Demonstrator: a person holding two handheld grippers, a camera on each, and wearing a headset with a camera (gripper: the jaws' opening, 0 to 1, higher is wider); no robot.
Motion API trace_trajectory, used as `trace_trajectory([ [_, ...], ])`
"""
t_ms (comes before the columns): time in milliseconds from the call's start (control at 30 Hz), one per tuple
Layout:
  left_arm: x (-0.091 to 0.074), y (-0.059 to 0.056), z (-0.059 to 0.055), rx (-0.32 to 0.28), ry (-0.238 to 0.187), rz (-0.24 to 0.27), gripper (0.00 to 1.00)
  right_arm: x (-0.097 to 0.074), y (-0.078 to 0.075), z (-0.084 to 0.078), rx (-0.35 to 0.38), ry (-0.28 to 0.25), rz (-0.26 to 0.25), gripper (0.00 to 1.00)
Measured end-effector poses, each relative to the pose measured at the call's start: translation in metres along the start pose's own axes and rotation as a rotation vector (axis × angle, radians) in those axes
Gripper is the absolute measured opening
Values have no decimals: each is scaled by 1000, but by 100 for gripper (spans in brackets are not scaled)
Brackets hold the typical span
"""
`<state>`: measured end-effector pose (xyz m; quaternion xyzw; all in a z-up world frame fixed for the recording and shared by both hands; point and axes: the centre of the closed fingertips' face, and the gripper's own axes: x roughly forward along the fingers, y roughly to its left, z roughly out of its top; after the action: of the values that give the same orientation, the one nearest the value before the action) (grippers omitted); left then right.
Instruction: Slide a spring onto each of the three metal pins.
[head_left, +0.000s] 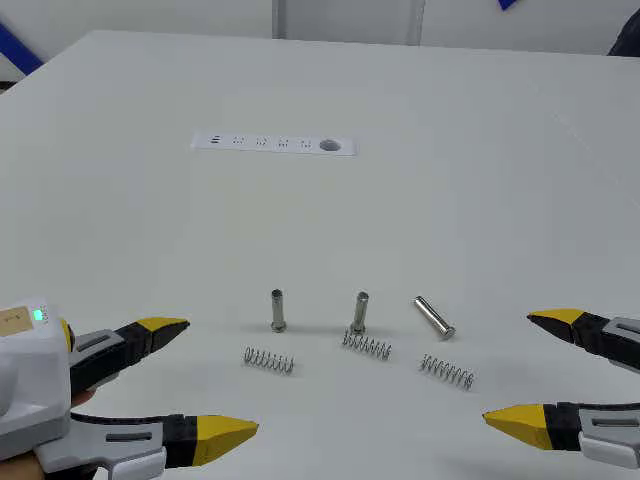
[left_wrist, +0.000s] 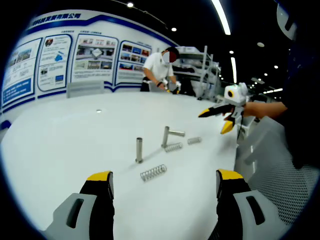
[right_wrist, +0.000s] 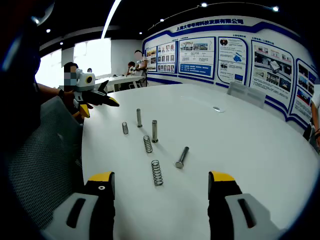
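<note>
Three metal pins are set in a row near the front of a white tabletop (head_left: 420, 200). The left pin (head_left: 278, 309) and the middle pin (head_left: 360, 312) are stood upright; the right pin (head_left: 434, 317) is laid on its side. All three pins are bare.

Three small coil springs are laid flat just in front of them. The left spring (head_left: 269, 360) is placed before the left pin and the right spring (head_left: 446, 372) before the right pin. The middle spring (head_left: 366, 346) is pressed close to the foot of the middle pin, perhaps touching it; contact cannot be made out.

The left gripper (head_left: 222, 376) is held low at the left edge and the right gripper (head_left: 506, 368) at the right edge. On each, the yellow-tipped fingers are spread wide, with nothing held between them. Both are kept well apart from the pins and springs.

Further back, a white power strip (head_left: 273, 143) is set into the tabletop. In the gripper views, blue-bordered display boards (right_wrist: 210, 55) are seen along the wall.
</note>
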<state>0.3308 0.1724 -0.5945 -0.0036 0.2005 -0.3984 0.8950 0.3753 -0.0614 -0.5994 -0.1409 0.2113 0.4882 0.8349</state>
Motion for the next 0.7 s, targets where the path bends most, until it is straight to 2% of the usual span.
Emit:
trace_trajectory([
  [700, -2, -1, 0, -6, -3, 8, 85, 1, -4, 2, 15, 20, -2, 75],
])
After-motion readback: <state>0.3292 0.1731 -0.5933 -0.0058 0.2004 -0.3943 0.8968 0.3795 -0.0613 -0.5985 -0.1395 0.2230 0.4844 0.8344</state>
